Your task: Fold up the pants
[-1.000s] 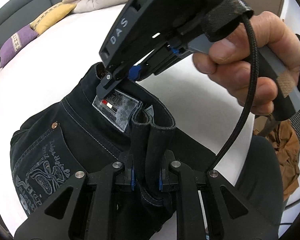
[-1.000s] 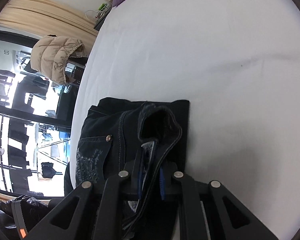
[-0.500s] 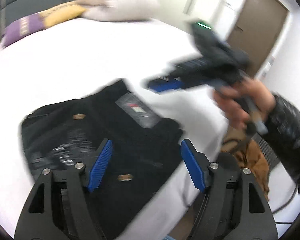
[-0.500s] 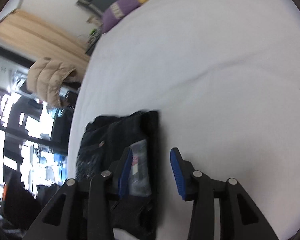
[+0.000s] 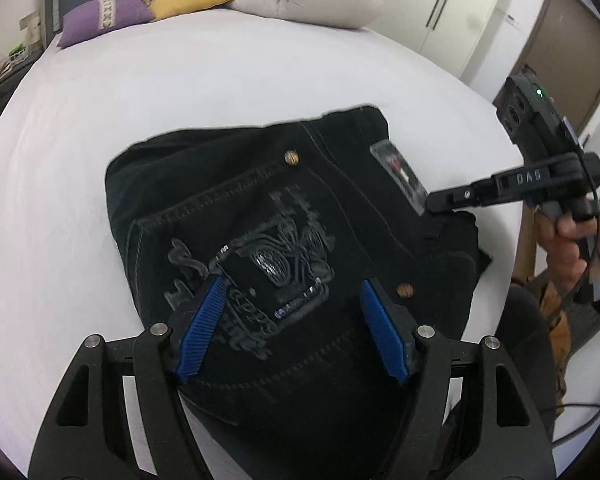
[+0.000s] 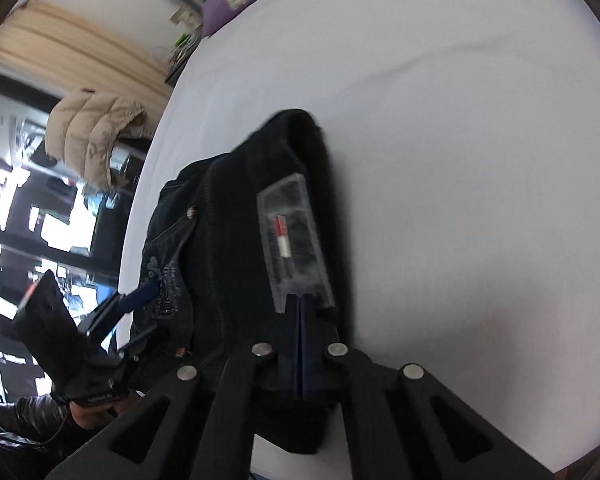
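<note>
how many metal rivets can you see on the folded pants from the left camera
2. One rivet sits near the far edge of the pants, above the embroidered pocket. The other rivet is nearer, just right of the left gripper. Folds may hide more.

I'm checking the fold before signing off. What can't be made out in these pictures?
- Left wrist view: near edge of the folded black denim pants hidden behind the left tool.
- Right wrist view: grey waistband label blurred, unreadable; pants' near end hidden by the shut right tool.
- Layers underneath: unseen in both.
</note>
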Demonstrator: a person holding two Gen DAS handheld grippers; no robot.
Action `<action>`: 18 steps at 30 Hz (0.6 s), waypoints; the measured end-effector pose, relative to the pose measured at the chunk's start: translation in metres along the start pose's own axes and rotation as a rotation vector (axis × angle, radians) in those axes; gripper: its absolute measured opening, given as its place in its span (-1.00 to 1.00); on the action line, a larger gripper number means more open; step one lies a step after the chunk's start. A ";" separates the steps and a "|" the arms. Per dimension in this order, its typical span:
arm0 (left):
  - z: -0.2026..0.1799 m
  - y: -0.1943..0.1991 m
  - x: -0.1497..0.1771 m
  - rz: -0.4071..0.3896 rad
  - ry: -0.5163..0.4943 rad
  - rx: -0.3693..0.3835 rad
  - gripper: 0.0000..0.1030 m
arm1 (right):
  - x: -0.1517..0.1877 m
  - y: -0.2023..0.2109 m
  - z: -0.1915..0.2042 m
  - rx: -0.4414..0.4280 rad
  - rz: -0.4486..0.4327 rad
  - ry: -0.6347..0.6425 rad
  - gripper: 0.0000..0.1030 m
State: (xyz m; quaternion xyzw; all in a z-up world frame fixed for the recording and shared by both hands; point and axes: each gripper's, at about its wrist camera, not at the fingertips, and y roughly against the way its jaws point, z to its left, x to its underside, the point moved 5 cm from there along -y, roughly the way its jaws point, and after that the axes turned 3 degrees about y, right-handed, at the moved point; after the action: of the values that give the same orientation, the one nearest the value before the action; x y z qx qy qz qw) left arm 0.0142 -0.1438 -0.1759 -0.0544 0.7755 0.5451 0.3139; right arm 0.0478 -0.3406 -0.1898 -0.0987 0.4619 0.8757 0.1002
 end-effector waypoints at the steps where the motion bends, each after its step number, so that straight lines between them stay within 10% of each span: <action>1: -0.003 0.003 0.003 -0.002 -0.018 -0.005 0.32 | 0.003 0.002 -0.002 0.005 -0.009 -0.003 -1.00; 18: -0.007 0.015 0.032 -0.006 -0.078 0.031 0.30 | 0.047 0.021 -0.014 0.055 -0.112 -0.074 -0.74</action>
State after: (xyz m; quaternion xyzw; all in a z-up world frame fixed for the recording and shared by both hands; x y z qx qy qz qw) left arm -0.0211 -0.1353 -0.1797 -0.0307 0.7708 0.5338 0.3464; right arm -0.0013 -0.3594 -0.1934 -0.0893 0.4754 0.8588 0.1687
